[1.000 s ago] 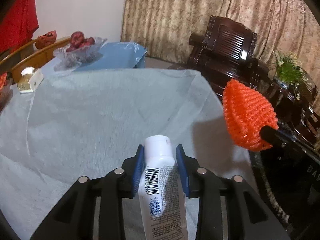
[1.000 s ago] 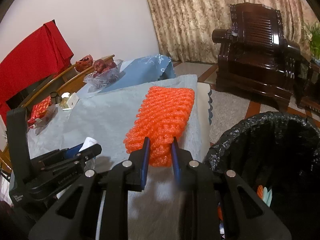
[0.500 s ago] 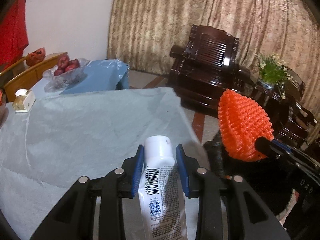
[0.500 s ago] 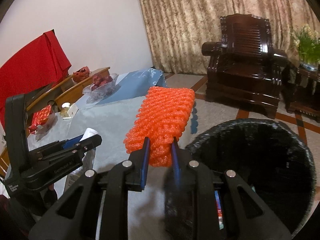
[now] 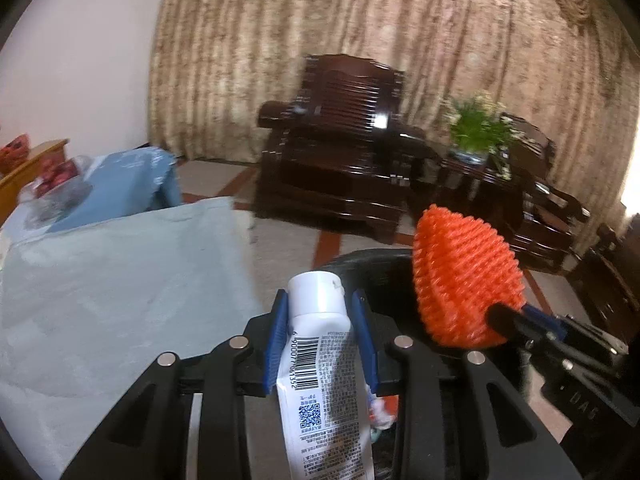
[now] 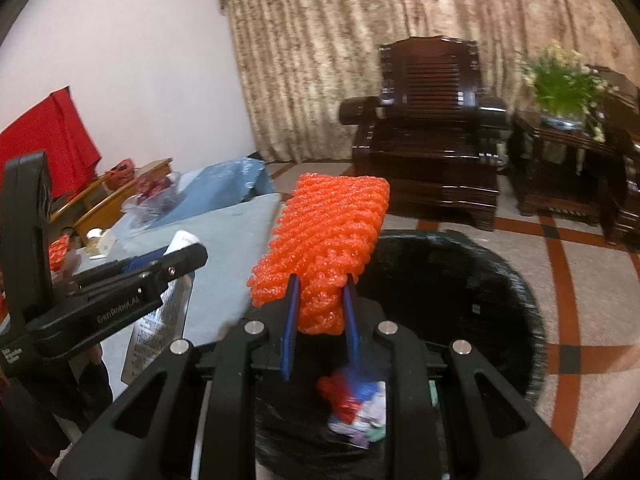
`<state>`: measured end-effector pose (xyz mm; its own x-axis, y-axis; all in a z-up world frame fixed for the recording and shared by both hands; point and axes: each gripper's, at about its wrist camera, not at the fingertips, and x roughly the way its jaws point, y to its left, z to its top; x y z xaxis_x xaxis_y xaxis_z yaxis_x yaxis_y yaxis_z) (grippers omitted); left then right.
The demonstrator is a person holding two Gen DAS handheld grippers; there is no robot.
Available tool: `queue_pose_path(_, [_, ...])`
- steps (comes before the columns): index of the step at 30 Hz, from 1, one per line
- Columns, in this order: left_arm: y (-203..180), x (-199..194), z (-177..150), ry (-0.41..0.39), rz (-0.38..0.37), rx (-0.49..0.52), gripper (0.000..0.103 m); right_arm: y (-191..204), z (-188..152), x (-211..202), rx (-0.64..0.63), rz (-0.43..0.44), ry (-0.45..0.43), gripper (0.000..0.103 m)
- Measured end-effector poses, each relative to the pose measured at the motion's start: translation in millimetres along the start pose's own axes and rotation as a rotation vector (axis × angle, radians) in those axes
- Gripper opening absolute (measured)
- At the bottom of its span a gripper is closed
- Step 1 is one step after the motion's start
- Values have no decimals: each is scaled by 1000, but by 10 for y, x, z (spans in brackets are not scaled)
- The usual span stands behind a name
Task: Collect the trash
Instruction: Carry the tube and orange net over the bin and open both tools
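My left gripper (image 5: 320,308) is shut on a white squeeze tube (image 5: 324,364) with a barcode, held at the table's right edge by the bin. The tube also shows in the right wrist view (image 6: 160,312). My right gripper (image 6: 318,292) is shut on an orange foam fruit net (image 6: 324,240) and holds it above the black-lined trash bin (image 6: 460,280). The net also shows in the left wrist view (image 5: 460,280), to the right of the tube. Wrappers and scraps (image 6: 356,412) lie inside the bin.
A table under a pale blue cloth (image 5: 100,280) is at left, with a glass bowl of red fruit (image 5: 56,184) at its far end. A dark wooden armchair (image 5: 340,160), a side table with a plant (image 5: 480,136) and curtains stand behind.
Both grippers have swung right, off the table toward the bin. The net now hangs over the bin opening, and the tube has reached the table edge beside the bin.
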<state>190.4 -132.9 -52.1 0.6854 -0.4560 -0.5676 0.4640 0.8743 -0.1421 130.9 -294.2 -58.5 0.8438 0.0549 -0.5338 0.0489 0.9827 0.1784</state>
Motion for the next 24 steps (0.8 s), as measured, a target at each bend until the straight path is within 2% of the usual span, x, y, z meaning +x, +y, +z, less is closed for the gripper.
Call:
queue_pose_path(8, [-551, 339, 47, 4, -64, 49, 32, -405, -124, -113, 28, -82, -4, 20])
queue_pose_path(14, [-705, 570, 6, 29, -76, 67, 32, -561, -209, -42, 36, -108, 23, 21])
queue_pose_path(17, [-701, 643, -20, 61, -93, 70, 34, -597, -268, 37, 34, -145, 45, 32])
queue_pose_path(18, [-684, 654, -27, 64, -96, 65, 45, -608, -278, 53, 37, -148, 53, 40])
queue_pose_path(19, [-666, 646, -37, 65, -96, 63, 52, -612, -286, 71, 39, -152, 60, 45])
queue_pose_path(20, [-651, 636, -45, 63, -95, 61, 62, -630, -303, 80, 43, -163, 64, 55])
queue_pose_path(21, [-631, 629, -48, 62, -89, 62, 68, -643, -315, 79, 48, -168, 65, 64])
queue_pose_path(22, [-621, 619, -54, 61, -83, 63, 69, -643, -317, 79, 50, -172, 66, 69])
queue_pose_path(23, [-594, 609, -57, 62, -75, 63, 70, -644, -324, 69, 53, -181, 64, 82])
queue_pose_path(24, [-562, 589, -67, 64, -71, 59, 72, -639, -330, 52, 56, -189, 57, 89])
